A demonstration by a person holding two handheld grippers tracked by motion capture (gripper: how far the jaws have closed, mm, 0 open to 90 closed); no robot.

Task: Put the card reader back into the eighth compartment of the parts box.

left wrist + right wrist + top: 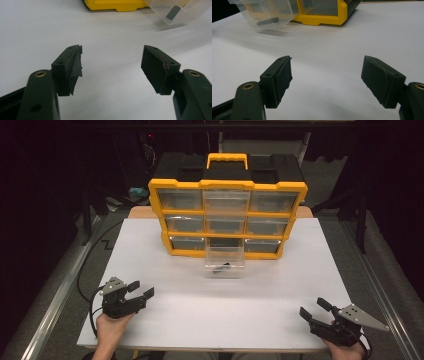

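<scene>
A yellow and black organizer cabinet (227,215) with clear drawers stands at the far middle of the white table (260,320). Its bottom middle clear drawer (224,261) is pulled out toward me, and a small dark part (219,267) lies inside it. My left gripper (141,290) rests open near the front left, empty. Open and empty too, my right gripper (314,308) sits near the front right. In the left gripper view the drawer (177,11) shows at upper right beyond the open gripper (112,67). In the right gripper view the drawer (267,15) and cabinet corner (324,15) lie ahead of the gripper (327,80).
The white table top ends at a metal frame rail (55,300) on the left and another rail (387,295) on the right. A black cable (87,270) trails off the left side. Dark room surrounds the table.
</scene>
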